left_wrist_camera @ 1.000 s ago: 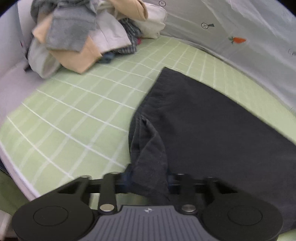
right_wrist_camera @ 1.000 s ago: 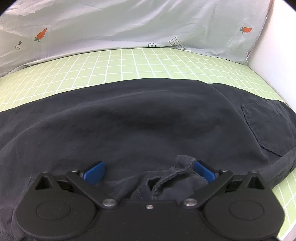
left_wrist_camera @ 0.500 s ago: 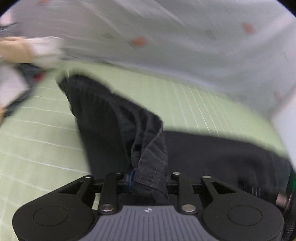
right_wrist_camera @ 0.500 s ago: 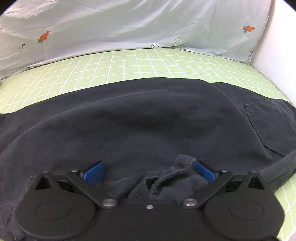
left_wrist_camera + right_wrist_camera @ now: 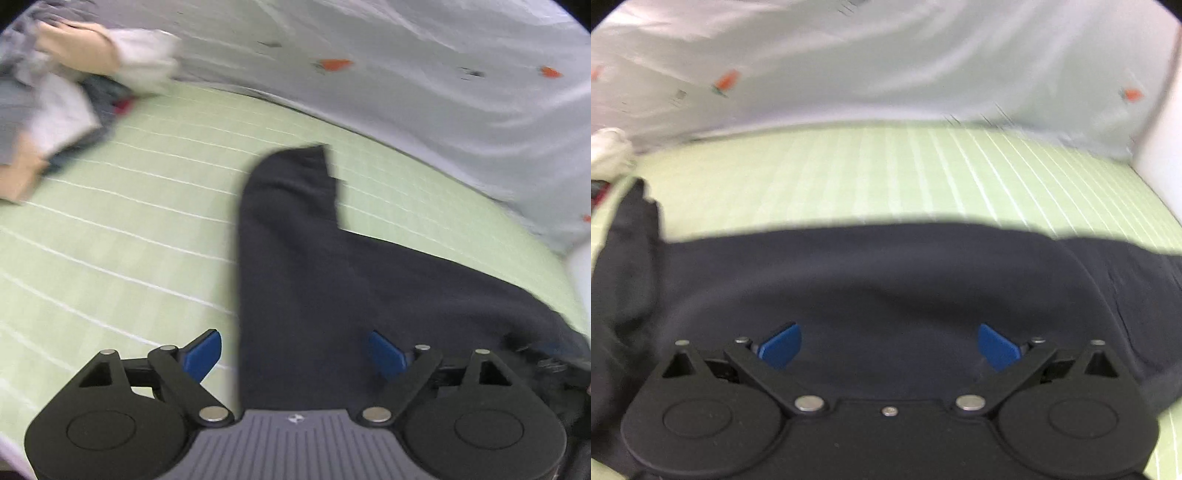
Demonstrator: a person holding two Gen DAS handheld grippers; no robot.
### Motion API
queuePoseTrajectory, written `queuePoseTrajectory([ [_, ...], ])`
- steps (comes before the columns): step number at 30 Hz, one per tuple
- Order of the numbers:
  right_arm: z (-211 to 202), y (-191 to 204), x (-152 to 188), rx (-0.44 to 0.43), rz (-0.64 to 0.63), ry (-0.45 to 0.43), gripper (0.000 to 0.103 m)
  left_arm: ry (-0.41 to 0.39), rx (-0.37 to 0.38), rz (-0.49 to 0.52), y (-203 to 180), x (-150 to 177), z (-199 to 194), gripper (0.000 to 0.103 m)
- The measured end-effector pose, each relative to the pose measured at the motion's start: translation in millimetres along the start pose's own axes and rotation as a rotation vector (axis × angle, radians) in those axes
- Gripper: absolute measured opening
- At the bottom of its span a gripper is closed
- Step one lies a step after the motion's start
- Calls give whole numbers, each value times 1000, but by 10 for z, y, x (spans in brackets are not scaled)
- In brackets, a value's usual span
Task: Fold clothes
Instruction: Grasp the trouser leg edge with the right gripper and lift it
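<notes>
A dark navy garment (image 5: pixel 306 258) lies on the green grid sheet (image 5: pixel 129 221). One end is folded over and reaches toward the far side. My left gripper (image 5: pixel 295 354) is open just above the garment, its blue pads (image 5: pixel 201 352) apart and holding nothing. In the right wrist view the same garment (image 5: pixel 886 280) spreads across the foreground. My right gripper (image 5: pixel 888 345) is open over it, blue pads (image 5: pixel 779 345) wide apart and empty. Both views are motion-blurred.
A heap of loose clothes (image 5: pixel 55 92) in grey, white and tan sits at the far left. A pale sheet with carrot prints (image 5: pixel 406 66) rises along the back. A white wall (image 5: pixel 1160 140) stands at the right edge.
Both grippers have opened and let go of the dark garment. The left one carried its end over before releasing it. Both have shifted, blurring the views.
</notes>
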State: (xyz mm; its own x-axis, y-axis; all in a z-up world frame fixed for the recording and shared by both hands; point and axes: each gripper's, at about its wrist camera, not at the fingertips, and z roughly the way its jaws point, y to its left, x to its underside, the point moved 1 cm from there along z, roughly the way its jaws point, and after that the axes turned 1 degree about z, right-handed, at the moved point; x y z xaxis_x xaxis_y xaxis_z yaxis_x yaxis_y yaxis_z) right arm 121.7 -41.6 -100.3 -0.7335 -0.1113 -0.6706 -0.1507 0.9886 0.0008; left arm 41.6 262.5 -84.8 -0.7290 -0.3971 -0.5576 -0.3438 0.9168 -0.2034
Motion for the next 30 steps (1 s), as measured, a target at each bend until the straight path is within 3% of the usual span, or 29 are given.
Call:
queuePoseTrajectory([
  [6, 171, 639, -181, -284, -35, 34, 103, 108, -115, -32, 175, 69, 253, 88],
  [10, 334, 1134, -84, -425, -104, 107, 98, 138, -126, -4, 187, 88, 322, 89],
  [15, 445, 1592, 95, -448, -183, 181, 84, 158, -118, 6, 277, 173, 325, 93],
  [20, 449, 1681, 156, -514, -211, 207, 78, 176, -91, -21, 378, 214, 336, 98],
  [22, 438, 1697, 144, -525, -226, 209, 68, 179, -98, -14, 369, 203, 351, 98],
  [23, 436, 1699, 139, -517, -229, 207, 55, 179, -101, -8, 359, 197, 358, 98],
  [24, 438, 1672, 131, -497, -226, 202, 36, 177, -102, -3, 350, 191, 362, 98],
  [25, 448, 1636, 120, -483, -214, 199, 28, 176, -103, 1, 343, 185, 363, 98],
  [30, 456, 1348, 66, -581, -48, 212, 11, 170, -110, 15, 309, 165, 368, 98],
])
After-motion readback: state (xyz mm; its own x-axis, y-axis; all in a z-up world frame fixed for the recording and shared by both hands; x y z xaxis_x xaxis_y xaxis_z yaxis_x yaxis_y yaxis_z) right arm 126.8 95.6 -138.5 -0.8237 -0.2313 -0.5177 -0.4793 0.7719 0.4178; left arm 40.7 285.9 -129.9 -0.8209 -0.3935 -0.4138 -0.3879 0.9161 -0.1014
